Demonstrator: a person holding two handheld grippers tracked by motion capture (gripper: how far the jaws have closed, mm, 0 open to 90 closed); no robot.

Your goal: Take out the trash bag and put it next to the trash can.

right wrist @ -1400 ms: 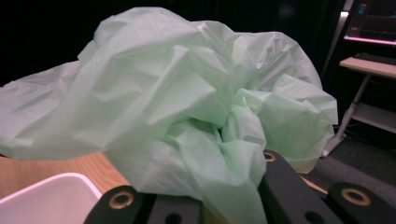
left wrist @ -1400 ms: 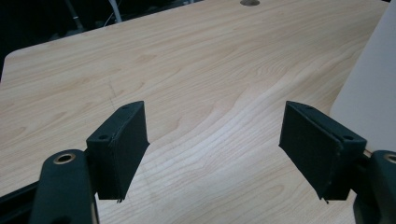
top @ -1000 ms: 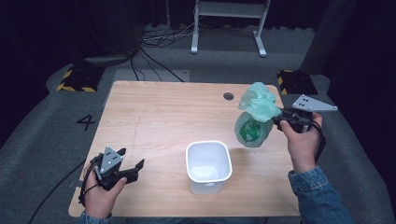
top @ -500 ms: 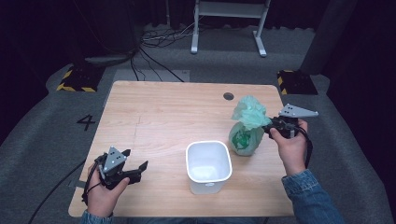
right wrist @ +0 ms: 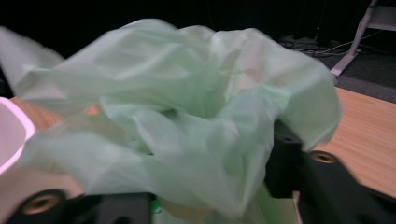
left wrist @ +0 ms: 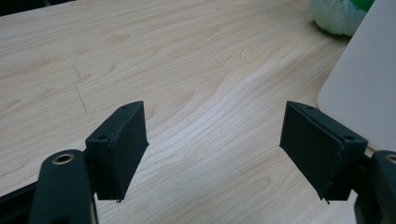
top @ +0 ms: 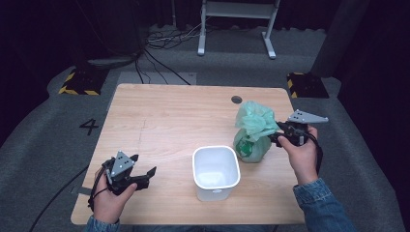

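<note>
A knotted pale green plastic bag [top: 251,137] stands on the wooden table [top: 183,116], just right of a white bin [top: 215,149]. My right gripper [top: 274,135] is at the bag's gathered top. Its jaws have just been opening, and the loose crumpled plastic [right wrist: 187,116] still lies between them in the right gripper view, where my right gripper [right wrist: 205,186] stands apart around it. My left gripper [top: 145,164] rests low at the table's front left, open with nothing between its jaws. In the left gripper view, my left gripper [left wrist: 212,149] faces bare wood, with the bin [left wrist: 364,79] and the bag [left wrist: 336,14] at the right.
A round cable hole [top: 236,99] sits near the table's far edge. Behind the table stand a white metal frame [top: 237,29] and cables on the floor. Yellow-and-black blocks [top: 77,82] [top: 304,84] lie on the floor at both far corners.
The right hand has come down with the bag, which now rests on the table beside the bin. The right jaws have parted. The left hand has stayed put.
</note>
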